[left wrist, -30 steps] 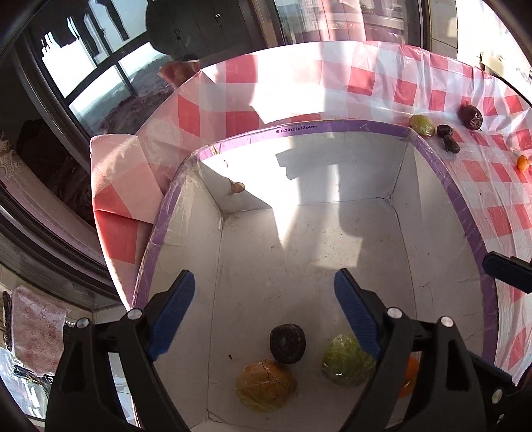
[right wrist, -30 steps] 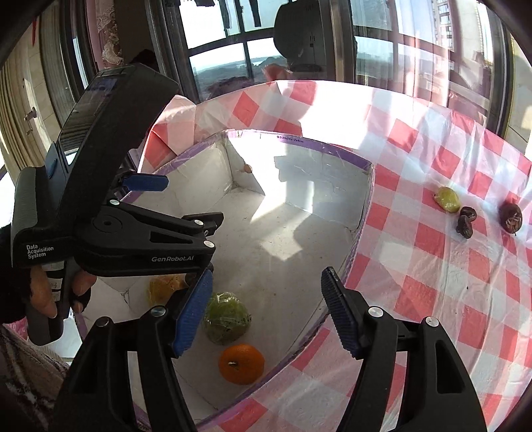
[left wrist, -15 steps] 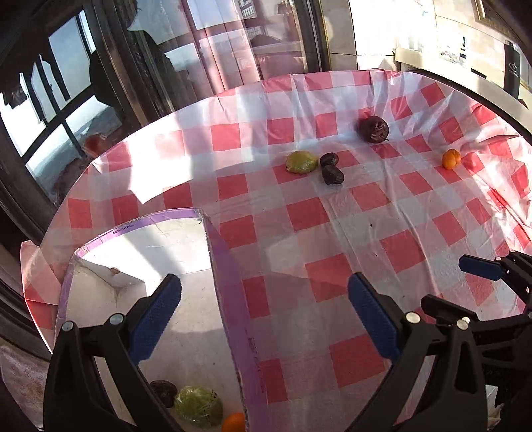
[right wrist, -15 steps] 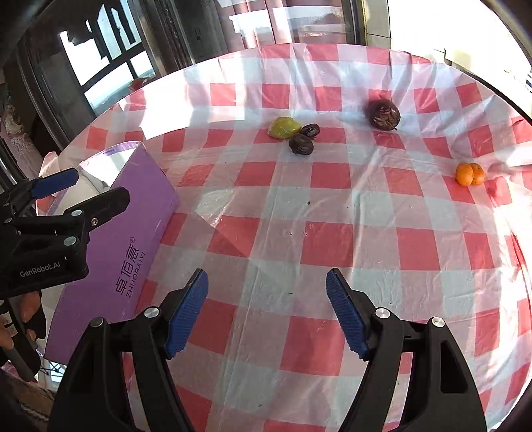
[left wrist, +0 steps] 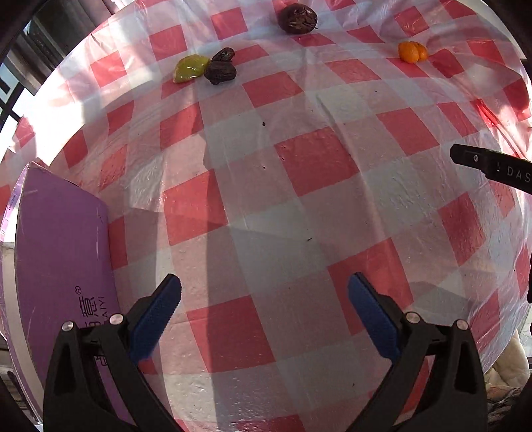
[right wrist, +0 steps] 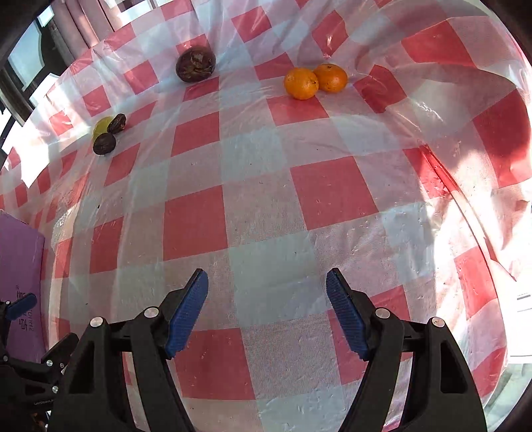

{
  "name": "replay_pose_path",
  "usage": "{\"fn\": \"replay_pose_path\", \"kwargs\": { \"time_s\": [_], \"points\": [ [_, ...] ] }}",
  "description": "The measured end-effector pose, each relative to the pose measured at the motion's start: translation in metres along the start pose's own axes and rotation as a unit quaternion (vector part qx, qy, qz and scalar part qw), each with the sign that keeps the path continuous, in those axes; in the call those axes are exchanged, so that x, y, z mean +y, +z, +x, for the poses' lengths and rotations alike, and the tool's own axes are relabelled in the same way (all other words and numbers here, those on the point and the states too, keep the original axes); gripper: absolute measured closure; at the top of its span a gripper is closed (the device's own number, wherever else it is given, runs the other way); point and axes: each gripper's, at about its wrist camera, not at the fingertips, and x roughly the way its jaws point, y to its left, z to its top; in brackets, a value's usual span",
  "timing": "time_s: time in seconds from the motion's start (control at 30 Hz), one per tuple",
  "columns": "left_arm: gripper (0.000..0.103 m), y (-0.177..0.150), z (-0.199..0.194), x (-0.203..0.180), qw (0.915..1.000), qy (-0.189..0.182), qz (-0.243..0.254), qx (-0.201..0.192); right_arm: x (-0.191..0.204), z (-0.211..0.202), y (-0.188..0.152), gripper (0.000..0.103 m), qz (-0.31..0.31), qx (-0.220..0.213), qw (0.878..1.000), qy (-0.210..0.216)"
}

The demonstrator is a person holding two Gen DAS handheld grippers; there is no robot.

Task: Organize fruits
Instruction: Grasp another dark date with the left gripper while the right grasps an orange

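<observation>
Loose fruit lies at the far side of the red-checked tablecloth. A yellow-green fruit [left wrist: 190, 67] touches two small dark fruits [left wrist: 220, 72]. A larger dark round fruit [left wrist: 297, 18] lies further back. Two oranges [right wrist: 314, 81] sit side by side at the right. The purple box [left wrist: 60, 259] stands at the left; its inside is hidden. My left gripper [left wrist: 264, 315] is open and empty above the cloth beside the box. My right gripper [right wrist: 267, 310] is open and empty over the cloth, well short of the oranges.
The tablecloth's plastic cover is creased and folded up at the right [right wrist: 465, 109]. The right gripper's body [left wrist: 492, 166] shows at the right edge of the left wrist view. Windows lie beyond the table's far left.
Both grippers have swung away from above the open box and now face the loose fruit on the cloth. Both stay open and empty.
</observation>
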Motion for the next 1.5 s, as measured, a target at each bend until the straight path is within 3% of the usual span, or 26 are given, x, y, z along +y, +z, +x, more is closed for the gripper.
{"fn": "replay_pose_path", "kwargs": {
  "time_s": [0.1, 0.3, 0.57, 0.8, 0.93, 1.03, 1.23, 1.3, 1.33, 1.5],
  "points": [
    [0.002, -0.005, 0.012, -0.008, 0.9996, 0.008, -0.012, 0.023, -0.003, 0.012, 0.025, 0.031, -0.017, -0.022, 1.0, -0.003],
    [0.001, -0.006, 0.014, -0.002, 0.997, 0.013, -0.075, 0.013, -0.009, 0.041, 0.08, 0.031, -0.007, -0.073, 0.997, -0.037],
    [0.001, 0.013, 0.029, 0.019, 0.9853, -0.02, -0.17, 0.005, -0.01, 0.069, 0.132, 0.032, 0.009, -0.109, 0.991, -0.075],
    [0.001, 0.068, 0.051, 0.045, 0.9792, -0.018, -0.201, -0.019, -0.006, 0.076, 0.146, 0.051, 0.009, -0.122, 0.99, -0.068],
    [0.003, 0.113, 0.068, 0.068, 0.9725, -0.003, -0.229, -0.041, -0.011, 0.075, 0.148, 0.054, 0.014, -0.123, 0.991, -0.058],
    [0.011, 0.149, 0.079, 0.083, 0.9692, 0.006, -0.239, -0.061, -0.007, 0.078, 0.149, 0.054, 0.004, -0.121, 0.991, -0.06],
    [0.03, 0.208, 0.092, 0.093, 0.9737, 0.003, -0.209, -0.09, -0.002, 0.078, 0.147, 0.054, -0.002, -0.12, 0.991, -0.057],
    [0.044, 0.216, 0.092, 0.093, 0.9742, 0.0, -0.202, -0.101, -0.001, 0.077, 0.146, 0.054, -0.002, -0.12, 0.991, -0.057],
    [0.061, 0.218, 0.091, 0.092, 0.9752, -0.001, -0.195, -0.104, -0.001, 0.077, 0.146, 0.054, -0.002, -0.12, 0.991, -0.057],
    [0.065, 0.202, 0.078, 0.074, 0.9799, -0.017, -0.17, -0.102, -0.001, 0.077, 0.146, 0.054, -0.002, -0.12, 0.991, -0.057]
  ]
}}
